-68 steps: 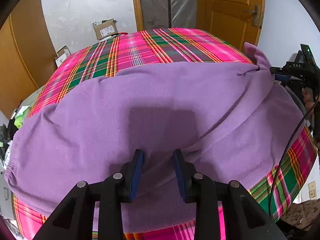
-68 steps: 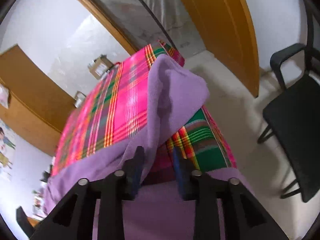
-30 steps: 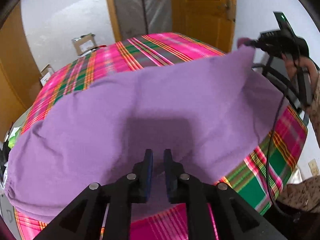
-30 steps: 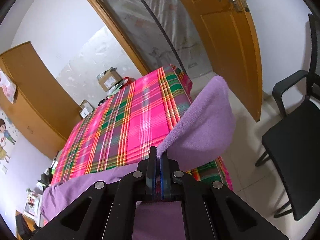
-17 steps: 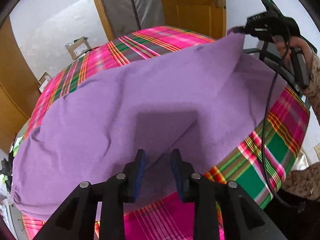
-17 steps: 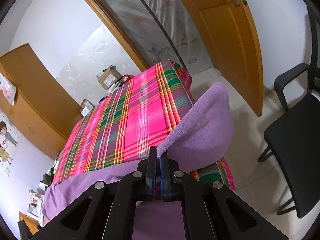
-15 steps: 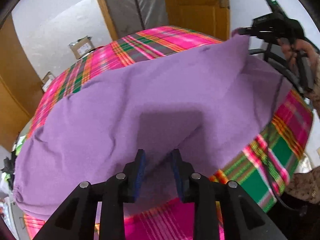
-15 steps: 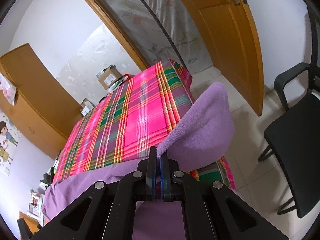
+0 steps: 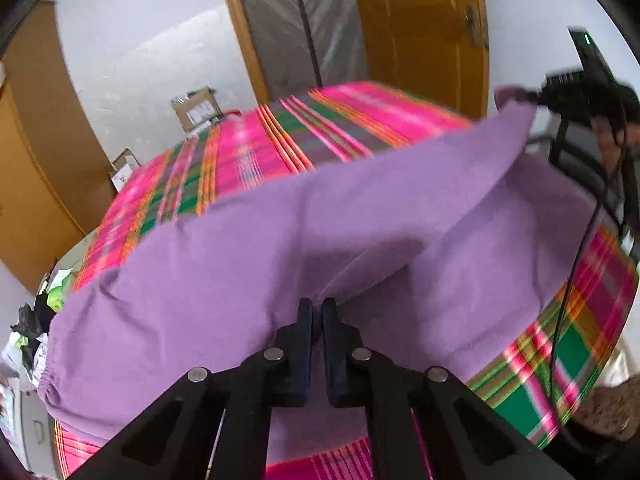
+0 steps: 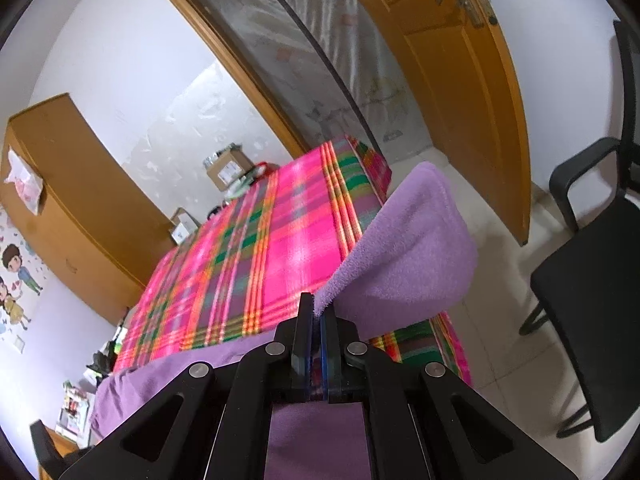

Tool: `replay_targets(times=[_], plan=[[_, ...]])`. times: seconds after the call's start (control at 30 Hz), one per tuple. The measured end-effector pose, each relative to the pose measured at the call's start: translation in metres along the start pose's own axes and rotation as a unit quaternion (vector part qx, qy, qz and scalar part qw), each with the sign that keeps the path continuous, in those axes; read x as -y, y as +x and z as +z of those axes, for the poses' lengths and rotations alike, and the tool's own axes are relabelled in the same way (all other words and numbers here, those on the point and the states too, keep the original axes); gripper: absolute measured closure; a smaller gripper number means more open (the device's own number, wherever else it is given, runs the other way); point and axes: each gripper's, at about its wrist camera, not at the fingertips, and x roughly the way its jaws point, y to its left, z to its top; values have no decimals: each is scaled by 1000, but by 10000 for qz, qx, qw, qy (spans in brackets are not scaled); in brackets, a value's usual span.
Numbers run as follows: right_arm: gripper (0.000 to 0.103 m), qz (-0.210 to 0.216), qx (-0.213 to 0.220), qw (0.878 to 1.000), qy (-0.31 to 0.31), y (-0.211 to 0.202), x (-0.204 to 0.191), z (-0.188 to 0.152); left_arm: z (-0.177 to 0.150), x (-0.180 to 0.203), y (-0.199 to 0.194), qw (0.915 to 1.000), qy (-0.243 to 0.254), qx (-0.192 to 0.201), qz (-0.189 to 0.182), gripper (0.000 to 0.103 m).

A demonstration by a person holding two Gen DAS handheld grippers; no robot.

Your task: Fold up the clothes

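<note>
Seemingly mid-fold: through our left wrist view the left gripper (image 9: 317, 312), low centre, pinches the purple garment (image 9: 248, 280), which spreads across the plaid table (image 9: 280, 140) with its upper-right corner lifted. Through our right view, the right gripper (image 10: 317, 316) clamps that raised corner; the fold isn't laid down.
</note>
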Motion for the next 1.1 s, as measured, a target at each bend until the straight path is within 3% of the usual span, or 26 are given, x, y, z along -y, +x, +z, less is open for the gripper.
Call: replay_targets(times=[0.3, 0.63, 0.87, 1.1], plan=[[100, 78, 527, 9980, -348, -35, -25, 8, 6, -10, -29, 9989, -190, 436, 22, 98], [100, -63, 948, 9925, -764, -77, -41, -6, 10, -20, -60, 9953, -378, 888, 50, 98], [100, -354, 1069, 9884, -1017, -89, -44, -17, 1, -13, -61, 9961, -319, 826, -41, 98], [100, -521, 827, 9925, -738, -89, -14, -39, -15, -1, -51, 9979, -222, 557, -226, 98]])
